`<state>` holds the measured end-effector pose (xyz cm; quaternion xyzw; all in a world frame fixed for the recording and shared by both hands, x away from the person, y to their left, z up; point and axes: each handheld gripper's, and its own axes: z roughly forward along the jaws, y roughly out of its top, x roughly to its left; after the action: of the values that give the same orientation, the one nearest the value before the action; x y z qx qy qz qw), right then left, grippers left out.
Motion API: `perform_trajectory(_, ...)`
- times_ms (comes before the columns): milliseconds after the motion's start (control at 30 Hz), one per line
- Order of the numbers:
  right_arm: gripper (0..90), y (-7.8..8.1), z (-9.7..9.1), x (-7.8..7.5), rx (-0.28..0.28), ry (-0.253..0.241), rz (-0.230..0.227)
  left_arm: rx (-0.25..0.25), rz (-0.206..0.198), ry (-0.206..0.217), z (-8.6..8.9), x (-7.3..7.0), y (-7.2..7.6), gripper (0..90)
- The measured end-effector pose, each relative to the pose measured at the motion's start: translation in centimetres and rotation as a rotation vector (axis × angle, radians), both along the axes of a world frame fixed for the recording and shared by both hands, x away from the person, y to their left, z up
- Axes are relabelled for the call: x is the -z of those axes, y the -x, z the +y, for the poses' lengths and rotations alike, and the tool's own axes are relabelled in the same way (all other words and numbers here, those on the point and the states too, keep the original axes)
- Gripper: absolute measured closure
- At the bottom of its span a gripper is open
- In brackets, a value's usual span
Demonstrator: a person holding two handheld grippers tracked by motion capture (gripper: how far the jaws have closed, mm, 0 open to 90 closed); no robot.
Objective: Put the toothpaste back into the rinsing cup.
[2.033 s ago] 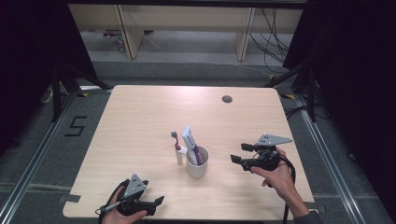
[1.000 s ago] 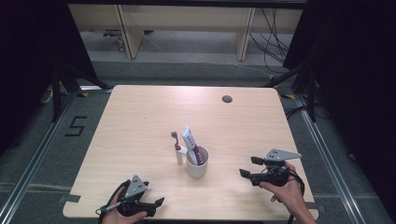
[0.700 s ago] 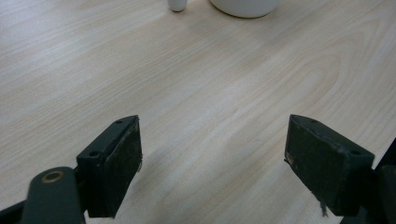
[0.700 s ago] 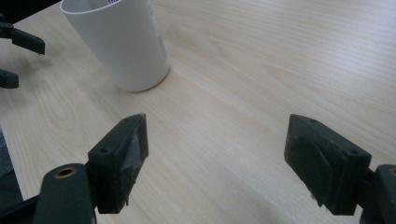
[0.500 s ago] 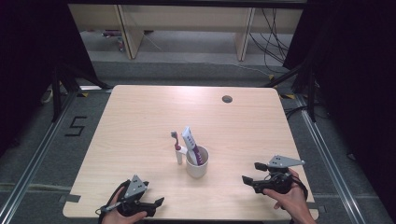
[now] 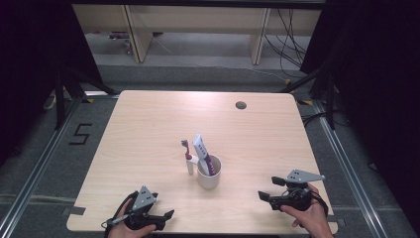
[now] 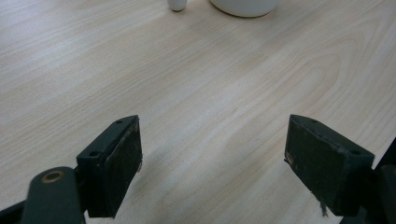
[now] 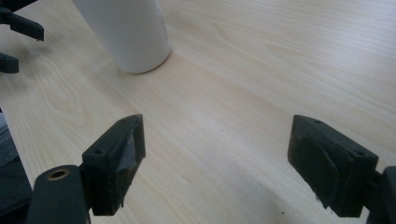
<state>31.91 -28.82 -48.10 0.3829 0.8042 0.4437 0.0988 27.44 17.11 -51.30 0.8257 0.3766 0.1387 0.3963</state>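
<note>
A white cup stands at the table's middle front with a toothpaste tube and a purple toothbrush in it. Just left of it a red-headed toothbrush stands upright in a small white holder. My left gripper rests open near the front edge, left of the cup; in the left gripper view the cup's base lies far ahead of the empty left gripper. My right gripper, right of the cup, has just been opening its jaws with nothing between them. The cup stands ahead-left of the right gripper.
A round cable hole sits near the table's far right edge. Bare wood surrounds the cup on all sides. Metal rails and dark floor flank the table, with shelving legs beyond. The left gripper's jaws peek in at the right gripper view's upper left.
The right hand has drawn its gripper back from beside the cup toward the front edge and slightly rightward. The left gripper, cup and toothbrushes have stayed put.
</note>
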Motion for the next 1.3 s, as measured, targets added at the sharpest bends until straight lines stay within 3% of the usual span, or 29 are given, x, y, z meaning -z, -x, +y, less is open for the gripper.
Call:
perform_trajectory(33,19.9,0.2,0.1,0.1,0.007,-0.016,0.026,0.000,0.000,0.000,0.0,0.0,0.0,18.5)
perform_trajectory(167,19.6,0.3,-0.2,0.2,0.004,-0.003,0.007,0.000,0.000,0.000,0.0,0.0,0.0,18.6)
perform_trajectory(200,19.5,0.6,-0.1,0.3,0.016,-0.023,0.026,0.000,-0.001,0.001,0.0,0.0,0.0,18.6)
perform_trajectory(233,19.5,0.5,-0.3,0.2,0.005,0.003,0.006,-0.001,0.001,-0.003,0.0,0.0,0.0,18.5)
perform_trajectory(433,19.2,1.1,-0.5,0.3,0.027,-0.011,0.046,-0.002,0.001,-0.003,0.0,0.0,0.0,18.5)
perform_trajectory(467,19.2,1.0,-0.8,0.4,0.009,0.002,0.011,-0.006,0.000,-0.004,0.0,0.0,0.0,18.5)
perform_trajectory(500,19.1,1.2,-0.7,0.4,0.028,-0.007,0.045,-0.006,0.001,0.000,0.0,0.0,0.0,18.5)
perform_trajectory(533,18.9,1.1,-0.8,0.5,0.018,0.008,0.007,-0.001,0.001,-0.004,0.0,0.0,0.0,18.5)
perform_trajectory(600,18.5,1.4,-0.7,0.5,0.033,-0.007,0.047,-0.001,0.002,-0.003,0.0,0.0,0.0,18.5)
perform_trajectory(633,18.3,1.3,-0.9,0.6,0.015,0.011,0.022,-0.002,0.001,-0.004,0.0,0.0,0.0,18.5)
perform_trajectory(700,18.0,1.5,-0.8,0.7,0.030,-0.001,0.040,-0.006,0.000,-0.004,0.0,0.0,0.0,18.5)
perform_trajectory(733,17.9,1.5,-1.0,0.7,0.024,0.015,0.017,-0.006,0.000,-0.003,0.0,0.0,0.0,18.6)
perform_trajectory(767,17.8,1.6,-0.9,0.7,0.030,0.002,0.034,-0.006,0.000,-0.003,0.0,0.0,0.0,18.5)
perform_trajectory(800,17.8,1.6,-1.1,0.7,0.023,0.020,0.018,-0.006,0.000,-0.003,0.0,0.0,0.0,18.5)
perform_trajectory(833,17.8,1.9,-1.0,0.7,0.038,0.008,0.050,-0.007,0.000,-0.001,0.0,0.0,0.0,18.5)
perform_trajectory(867,17.8,1.8,-1.2,0.7,0.034,0.017,0.032,-0.006,0.004,0.000,0.0,0.0,0.0,18.5)
perform_trajectory(933,17.9,2.1,-1.1,0.8,0.051,0.004,0.057,-0.002,0.005,-0.004,0.0,0.0,0.0,18.5)
perform_trajectory(967,17.8,2.0,-1.2,0.8,0.048,0.014,0.038,-0.007,0.000,-0.005,0.0,0.0,0.0,18.5)
perform_trajectory(1000,17.7,2.3,-1.2,0.8,0.058,0.006,0.067,-0.007,0.001,0.000,0.0,0.0,0.0,18.6)
perform_trajectory(1033,17.6,2.1,-1.4,0.9,0.052,0.027,0.036,-0.004,0.001,-0.004,0.0,0.0,0.0,18.6)
perform_trajectory(1067,17.4,2.4,-1.3,0.9,0.068,0.014,0.058,-0.008,0.000,-0.004,0.0,0.0,0.0,18.5)
perform_trajectory(1133,17.0,2.4,-1.5,1.0,0.047,0.017,0.033,-0.007,0.002,-0.005,0.0,0.0,0.0,18.5)
perform_trajectory(1233,16.8,2.8,-1.5,0.9,0.069,0.011,0.065,-0.007,0.000,-0.003,0.0,0.0,0.0,18.6)
perform_trajectory(1300,16.6,2.9,-1.6,1.0,0.068,0.028,0.040,-0.006,0.000,-0.004,0.0,0.0,0.0,18.5)
